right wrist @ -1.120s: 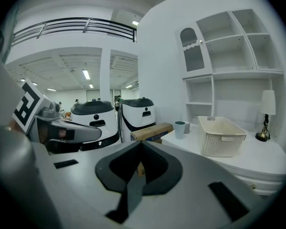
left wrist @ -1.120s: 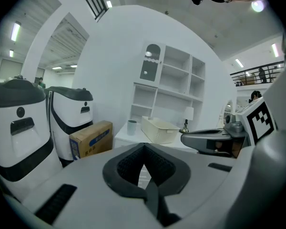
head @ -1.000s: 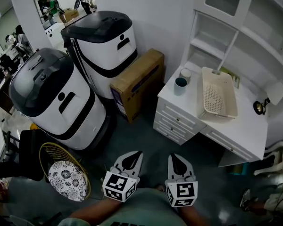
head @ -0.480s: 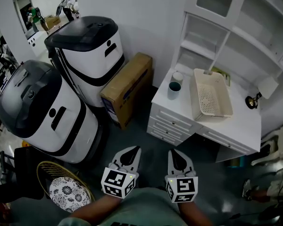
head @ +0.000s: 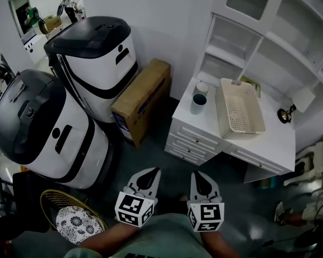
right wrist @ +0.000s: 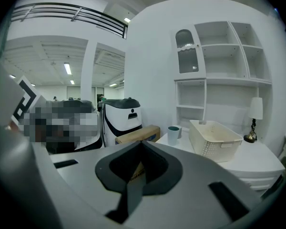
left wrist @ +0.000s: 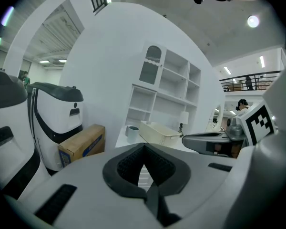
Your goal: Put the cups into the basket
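— Where are the cups?
— On the white tabletop (head: 269,144), just left of the basket (head: 242,114) (teal cup (head: 198,102) in front, white cup (head: 202,87) behind it).
— And the tools?
— The left hand-held gripper (head: 147,174) and the right hand-held gripper (head: 197,176) are both pressed together, pinching nothing, well apart from the cups.

Right gripper view: white cup (right wrist: 179,130) hiding mostly behind teal cup (right wrist: 173,134), at its 1 o'clock; cardboard box (right wrist: 150,131) disappearing low behind right gripper (right wrist: 142,143). Head view: forearms (head: 105,242) running off 6 o'clock edge; big white machine (head: 37,128) getting clipped at 9 o'clock; shelf unit (head: 269,31) getting clipped at 1 o'clock.
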Available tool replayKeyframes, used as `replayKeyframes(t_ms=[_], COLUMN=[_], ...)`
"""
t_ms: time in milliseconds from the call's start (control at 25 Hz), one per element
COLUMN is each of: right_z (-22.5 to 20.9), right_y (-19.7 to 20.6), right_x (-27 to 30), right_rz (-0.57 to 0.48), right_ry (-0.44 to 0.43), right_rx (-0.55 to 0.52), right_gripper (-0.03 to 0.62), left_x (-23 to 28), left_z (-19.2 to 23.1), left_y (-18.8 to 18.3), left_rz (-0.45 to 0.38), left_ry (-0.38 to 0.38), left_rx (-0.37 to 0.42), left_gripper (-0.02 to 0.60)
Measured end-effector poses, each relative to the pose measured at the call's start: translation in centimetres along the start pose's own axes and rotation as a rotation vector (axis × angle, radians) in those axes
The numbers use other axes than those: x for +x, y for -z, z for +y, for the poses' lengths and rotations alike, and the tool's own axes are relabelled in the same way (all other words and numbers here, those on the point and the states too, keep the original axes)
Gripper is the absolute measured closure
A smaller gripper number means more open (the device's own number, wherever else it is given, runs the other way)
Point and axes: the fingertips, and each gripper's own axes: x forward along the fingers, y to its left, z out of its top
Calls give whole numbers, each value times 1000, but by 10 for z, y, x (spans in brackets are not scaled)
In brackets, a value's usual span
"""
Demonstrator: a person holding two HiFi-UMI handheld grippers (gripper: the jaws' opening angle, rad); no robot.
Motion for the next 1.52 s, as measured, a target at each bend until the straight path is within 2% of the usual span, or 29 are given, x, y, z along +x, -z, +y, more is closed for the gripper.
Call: replayKeyframes(t_ms=[320, 1040, 1520], right_z=[-24, -121, -154], right_y=[2, -26, -38], right_x=[35, 123, 147], right_rz=[15, 13, -10], right_ry=[-31, -103, -152], right_rx=[11, 0, 17], right_gripper=[582, 582, 582], left_x=[37, 169, 204], left_z=[10, 8, 1], left_y=[-7, -53, -65], left_rz=[17, 27, 31], left_ry=[-33, -83, -127], left_rx=[4, 39, 66], left_gripper=[575, 575, 575])
